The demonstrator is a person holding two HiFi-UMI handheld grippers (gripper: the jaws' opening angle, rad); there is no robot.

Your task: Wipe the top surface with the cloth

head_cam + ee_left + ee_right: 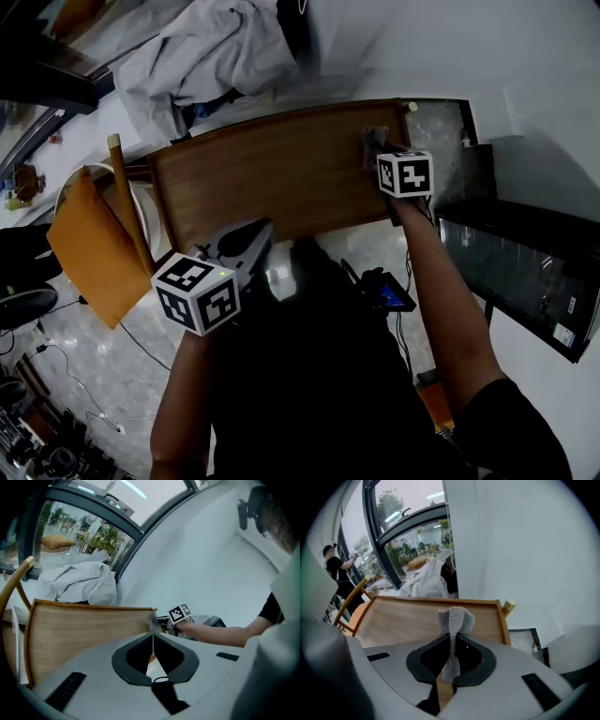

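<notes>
A wooden tabletop [272, 173] with a raised rim lies ahead of me. My right gripper [375, 150] is over its right end, shut on a grey knitted cloth [454, 620] that sticks up between the jaws. The same cloth [373, 142] rests against the wood near the right rim. In the left gripper view the cloth [153, 619] shows small at the table's far corner. My left gripper [253, 234] hangs off the near edge of the table, jaws closed together with nothing in them [153, 641].
A wooden chair [127, 202] with an orange cushion [89, 248] stands left of the table. Crumpled white fabric [211, 52] lies beyond the far edge. A dark glass cabinet [525, 281] is on the right. A brass knob [509, 604] marks the table's right corner. A person [337, 571] stands by the window.
</notes>
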